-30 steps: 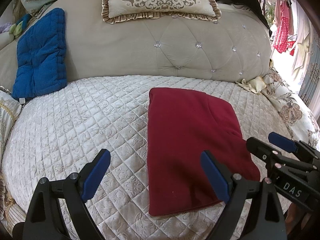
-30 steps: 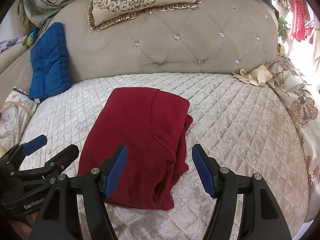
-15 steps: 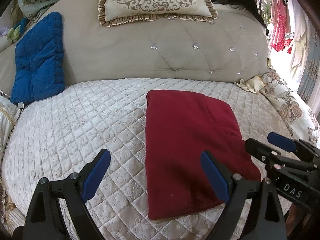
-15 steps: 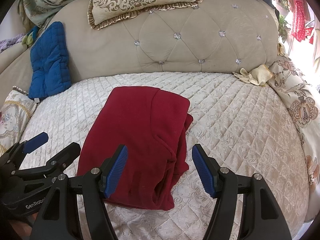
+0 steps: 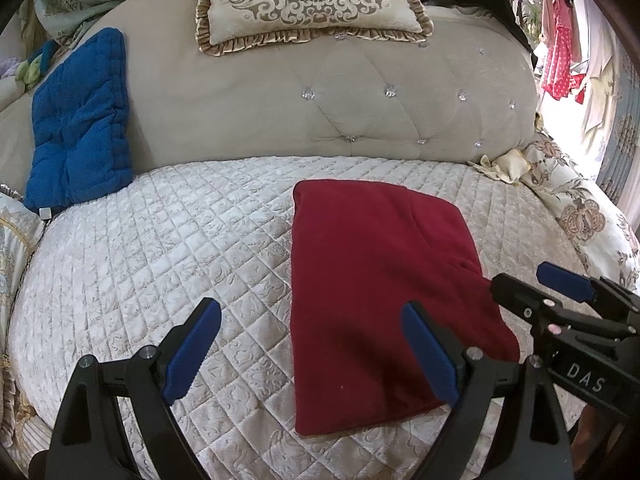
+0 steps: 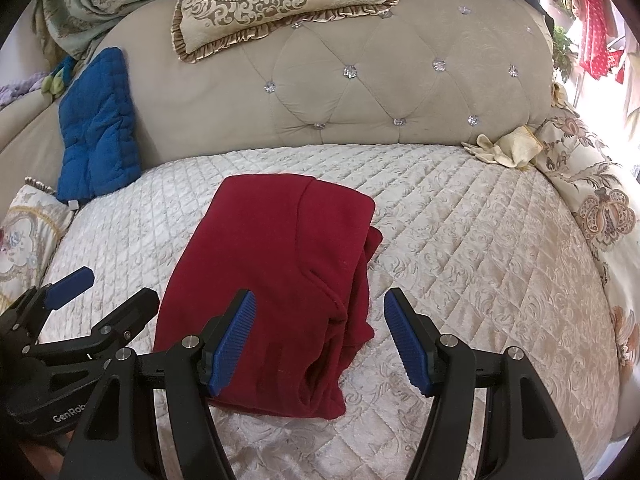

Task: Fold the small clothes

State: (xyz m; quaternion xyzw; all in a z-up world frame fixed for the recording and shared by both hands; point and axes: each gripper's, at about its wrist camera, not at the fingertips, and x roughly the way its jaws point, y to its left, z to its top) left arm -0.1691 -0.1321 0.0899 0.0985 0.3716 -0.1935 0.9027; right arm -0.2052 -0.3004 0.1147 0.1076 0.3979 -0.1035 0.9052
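Observation:
A dark red garment (image 5: pixel 372 280) lies folded into a flat rectangle on the quilted cream bed; it also shows in the right wrist view (image 6: pixel 280 272), with loose layered edges along its right and near sides. My left gripper (image 5: pixel 312 352) is open and empty, held above the garment's near left edge. My right gripper (image 6: pixel 320 340) is open and empty, held above the garment's near right corner. Each gripper appears in the other's view: the right one (image 5: pixel 532 292) and the left one (image 6: pixel 104 292).
A tufted beige headboard (image 5: pixel 320 100) curves behind the bed, with an ornate cushion (image 5: pixel 308 0) on top and a blue quilted pad (image 5: pixel 80 120) leaning at left. Floral pillows (image 6: pixel 592 208) and a crumpled cream cloth (image 6: pixel 504 148) lie at right. A pillow (image 6: pixel 24 232) lies at left.
Both grippers stay open and empty. The left wrist view has shifted slightly, so the garment sits a little lower in it. The garment has not moved on the bed.

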